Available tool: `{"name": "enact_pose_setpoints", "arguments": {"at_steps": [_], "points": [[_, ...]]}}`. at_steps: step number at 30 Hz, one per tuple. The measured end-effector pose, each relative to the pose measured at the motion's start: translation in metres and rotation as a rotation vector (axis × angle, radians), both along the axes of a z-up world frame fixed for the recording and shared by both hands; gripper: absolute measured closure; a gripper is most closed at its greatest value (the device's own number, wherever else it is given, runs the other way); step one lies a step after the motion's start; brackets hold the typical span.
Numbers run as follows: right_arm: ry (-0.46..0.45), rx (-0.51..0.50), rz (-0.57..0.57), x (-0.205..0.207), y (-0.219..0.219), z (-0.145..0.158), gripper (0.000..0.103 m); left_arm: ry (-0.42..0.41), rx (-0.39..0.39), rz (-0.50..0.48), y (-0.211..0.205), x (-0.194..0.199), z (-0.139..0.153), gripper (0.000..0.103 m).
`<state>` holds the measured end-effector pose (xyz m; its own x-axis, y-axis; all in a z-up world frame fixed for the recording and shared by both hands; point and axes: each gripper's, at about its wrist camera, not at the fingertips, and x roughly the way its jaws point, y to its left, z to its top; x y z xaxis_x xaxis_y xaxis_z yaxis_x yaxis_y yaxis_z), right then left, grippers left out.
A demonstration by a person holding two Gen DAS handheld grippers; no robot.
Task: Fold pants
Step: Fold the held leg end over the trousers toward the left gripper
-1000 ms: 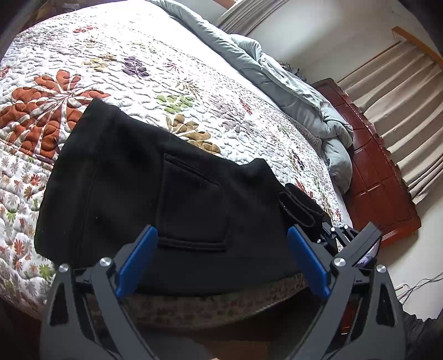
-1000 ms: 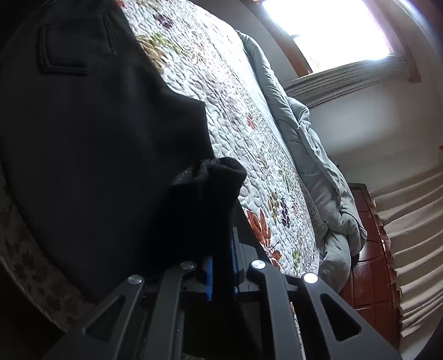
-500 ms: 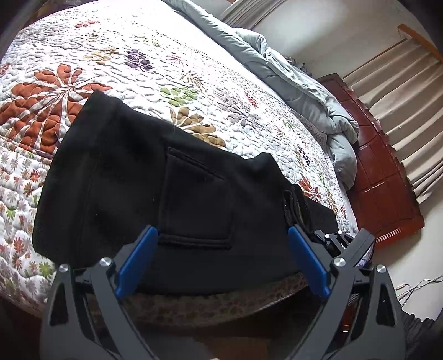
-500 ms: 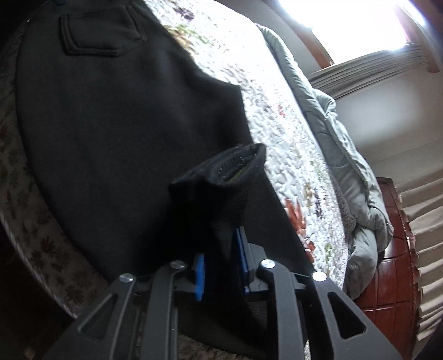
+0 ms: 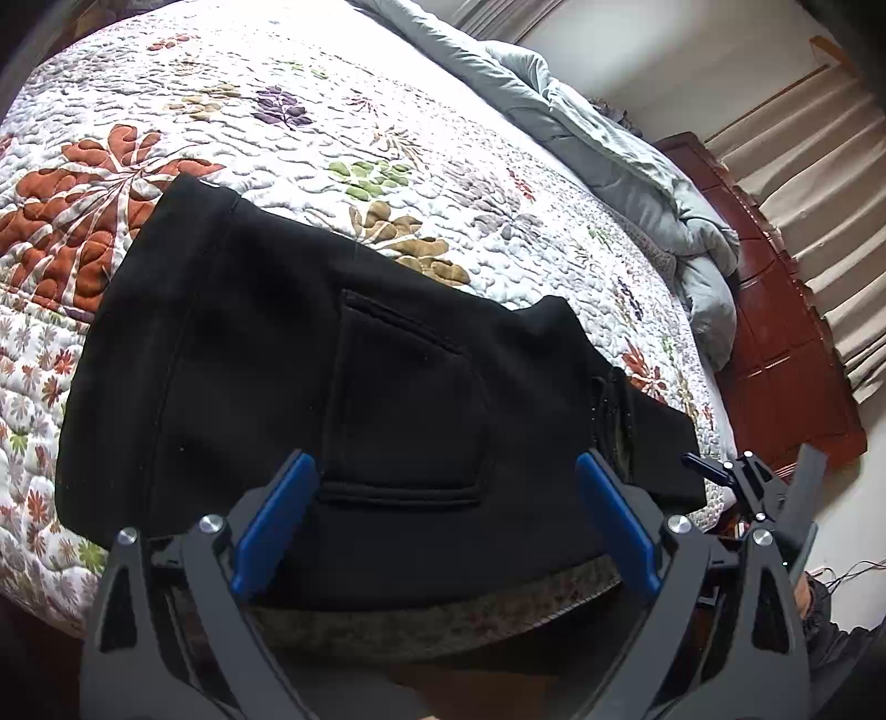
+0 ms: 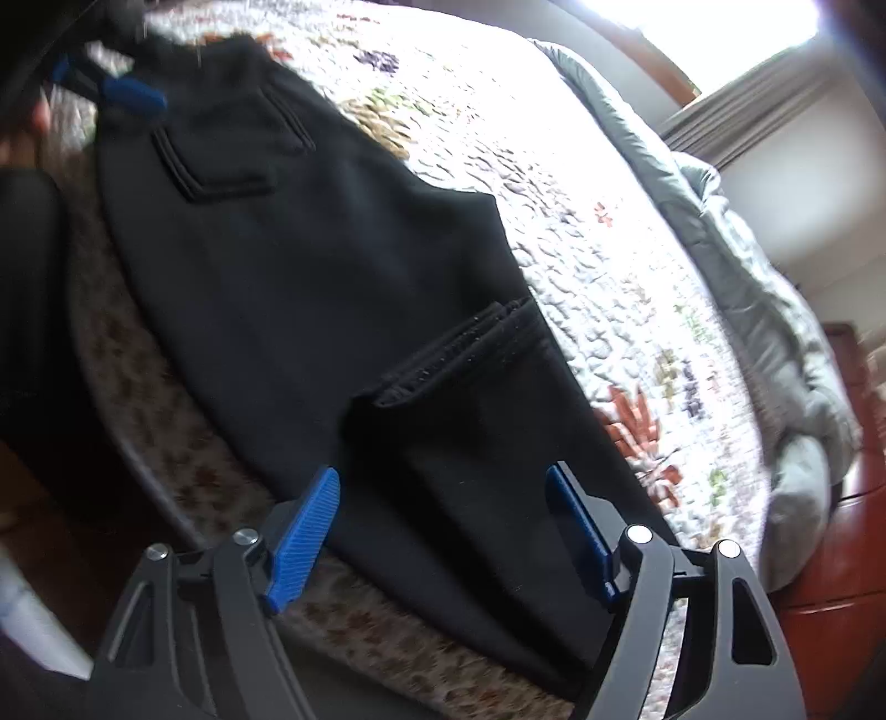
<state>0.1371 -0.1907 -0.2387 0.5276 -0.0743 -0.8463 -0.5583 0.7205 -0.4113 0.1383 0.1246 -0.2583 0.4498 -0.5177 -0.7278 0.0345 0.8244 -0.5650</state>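
Black pants [image 5: 310, 376] lie flat along the near edge of a quilted floral bed [image 5: 332, 127], back pocket [image 5: 404, 410] up. The leg ends are folded back on top; their cuffs [image 6: 470, 349] lie in a stack on the pants. My left gripper [image 5: 443, 515] is open and empty, just above the pocket end at the bed's edge. My right gripper [image 6: 443, 526] is open and empty, over the folded leg part [image 6: 487, 471]. The right gripper also shows at the right of the left wrist view [image 5: 747, 482].
A grey duvet [image 5: 626, 160] is bunched along the far side of the bed. A red-brown wooden cabinet [image 5: 786, 332] and beige curtains [image 5: 830, 183] stand beyond the bed. The bed skirt [image 5: 443, 620] hangs below the pants. A bright window [image 6: 692, 27] lies past the bed.
My right gripper held the black cuffs and carried them over the pants; it has now opened, laid the cuffs down and drawn back. My left gripper has stayed open in place.
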Motion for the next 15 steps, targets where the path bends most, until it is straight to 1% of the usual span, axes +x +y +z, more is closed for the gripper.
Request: {"name": "enact_pose_setpoints", "arguments": {"at_steps": [6,8,9,10,11,12,13,14,15], "points": [[-0.006,0.108,-0.013,-0.013,-0.016,0.031,0.028,0.010,0.024,0.006,-0.003,0.000,-0.003,0.009],[-0.005,0.179,-0.045,-0.014,-0.036,0.046,0.032,0.016,0.026,0.004,-0.003,-0.001,-0.003,0.009],[0.001,0.238,-0.078,-0.014,-0.054,0.056,0.033,0.019,0.026,0.004,-0.003,-0.001,-0.004,0.009],[0.005,0.278,-0.109,-0.013,-0.068,0.061,0.040,0.023,0.025,0.003,-0.002,-0.001,-0.004,0.009],[0.010,0.326,-0.166,-0.009,-0.092,0.064,0.052,0.025,0.022,0.004,-0.002,-0.001,-0.004,0.009],[0.017,0.351,-0.214,-0.006,-0.109,0.064,0.058,0.026,0.021,0.006,-0.001,-0.001,-0.005,0.009],[0.031,0.384,-0.276,-0.002,-0.133,0.061,0.068,0.026,0.020,0.008,-0.001,-0.002,-0.005,0.009],[0.043,0.418,-0.332,0.001,-0.156,0.056,0.073,0.026,0.019,0.010,-0.001,-0.002,-0.005,0.009],[0.051,0.431,-0.368,0.002,-0.172,0.050,0.074,0.025,0.020,0.014,0.000,-0.003,-0.004,0.009]]}}
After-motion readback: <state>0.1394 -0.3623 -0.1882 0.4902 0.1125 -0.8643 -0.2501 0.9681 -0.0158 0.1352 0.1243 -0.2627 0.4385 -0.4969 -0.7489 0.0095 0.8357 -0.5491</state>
